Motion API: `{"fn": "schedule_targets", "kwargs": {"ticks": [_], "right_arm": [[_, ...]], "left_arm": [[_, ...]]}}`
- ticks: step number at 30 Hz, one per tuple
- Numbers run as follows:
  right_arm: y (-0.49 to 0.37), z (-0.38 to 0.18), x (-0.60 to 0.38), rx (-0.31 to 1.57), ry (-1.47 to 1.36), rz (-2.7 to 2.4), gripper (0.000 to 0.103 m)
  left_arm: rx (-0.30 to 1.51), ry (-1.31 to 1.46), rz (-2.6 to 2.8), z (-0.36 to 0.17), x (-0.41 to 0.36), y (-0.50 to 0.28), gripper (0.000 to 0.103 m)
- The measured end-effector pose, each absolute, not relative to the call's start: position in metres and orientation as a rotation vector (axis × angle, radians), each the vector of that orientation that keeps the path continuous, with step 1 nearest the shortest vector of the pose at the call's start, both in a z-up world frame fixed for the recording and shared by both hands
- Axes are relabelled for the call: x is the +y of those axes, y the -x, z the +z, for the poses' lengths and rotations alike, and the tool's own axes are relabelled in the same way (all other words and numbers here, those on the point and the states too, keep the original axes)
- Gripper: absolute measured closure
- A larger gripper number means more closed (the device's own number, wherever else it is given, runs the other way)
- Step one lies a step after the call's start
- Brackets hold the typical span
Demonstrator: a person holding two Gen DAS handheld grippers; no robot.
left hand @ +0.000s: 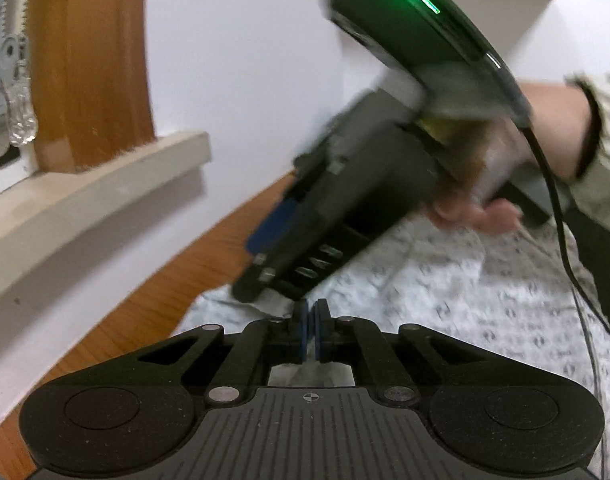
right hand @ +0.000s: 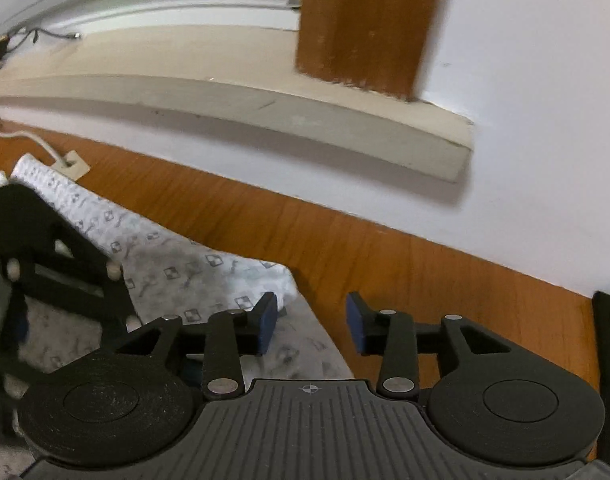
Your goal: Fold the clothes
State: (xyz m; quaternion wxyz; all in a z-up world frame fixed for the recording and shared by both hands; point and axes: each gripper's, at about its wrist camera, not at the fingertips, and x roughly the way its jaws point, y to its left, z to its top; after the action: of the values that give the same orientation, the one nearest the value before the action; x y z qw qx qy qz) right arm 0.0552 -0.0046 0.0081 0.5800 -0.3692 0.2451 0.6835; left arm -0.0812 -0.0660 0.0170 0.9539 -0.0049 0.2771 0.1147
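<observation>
A white garment (left hand: 465, 300) with a small grey print lies spread on the wooden tabletop (left hand: 145, 300). At the bottom of the left wrist view, my left gripper (left hand: 311, 328) is shut just over the garment's near edge. Its blue pads sit together, and I cannot tell whether fabric is pinched between them. A hand (left hand: 553, 132) holds my right gripper (left hand: 261, 264), which slants down onto the cloth just ahead. In the right wrist view, the right gripper (right hand: 311, 322) is open over a folded corner of the garment (right hand: 177, 264), its pads pressing on nothing. My left gripper (right hand: 21, 320) shows blurred at the left.
The tabletop (right hand: 425, 280) runs along a white wall under a beige window sill (right hand: 265, 112) with a wooden upright (right hand: 365, 20). A white cable and socket box (right hand: 71, 164) lie at the far left. A black strip (right hand: 605, 340) stands at the table's right end.
</observation>
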Motion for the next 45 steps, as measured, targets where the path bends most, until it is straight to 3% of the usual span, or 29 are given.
{"fn": "schedule_targets", "kwargs": {"ticks": [12,17,18,21,26,28,30,35,38,45], "right_arm": [[-0.049,-0.004,0.020,0.661,1.007,1.546,0.057],[-0.048,0.005,0.021,0.584,1.061,1.493,0.062],[-0.047,0.007,0.020,0.561,1.066,1.484,0.067],[-0.044,0.014,0.018,0.479,1.023,1.470,0.072],[-0.037,0.012,0.010,0.357,0.892,1.485,0.072],[-0.041,0.011,0.008,0.360,0.819,1.499,0.074],[-0.055,0.019,0.009,0.446,0.709,1.526,0.075],[-0.077,0.029,-0.002,0.499,0.615,1.529,0.075],[-0.089,0.031,-0.026,0.517,0.613,1.521,0.075],[-0.147,0.024,-0.152,0.577,0.522,1.437,0.074]], "left_arm": [[0.545,0.010,0.230,0.014,-0.063,0.080,0.100],[0.534,-0.003,0.250,0.013,-0.063,0.079,0.099],[0.534,0.002,0.255,0.012,-0.061,0.078,0.098],[0.531,0.018,0.276,0.012,-0.055,0.078,0.094],[0.523,0.031,0.310,0.013,-0.054,0.085,0.091],[0.528,0.033,0.333,0.013,-0.053,0.086,0.079],[0.547,0.037,0.360,0.012,-0.050,0.086,0.074],[0.548,0.088,0.361,0.013,-0.040,0.089,0.074],[0.555,0.147,0.353,0.013,-0.030,0.088,0.065],[0.593,0.298,0.343,0.019,0.007,0.065,0.065]]}}
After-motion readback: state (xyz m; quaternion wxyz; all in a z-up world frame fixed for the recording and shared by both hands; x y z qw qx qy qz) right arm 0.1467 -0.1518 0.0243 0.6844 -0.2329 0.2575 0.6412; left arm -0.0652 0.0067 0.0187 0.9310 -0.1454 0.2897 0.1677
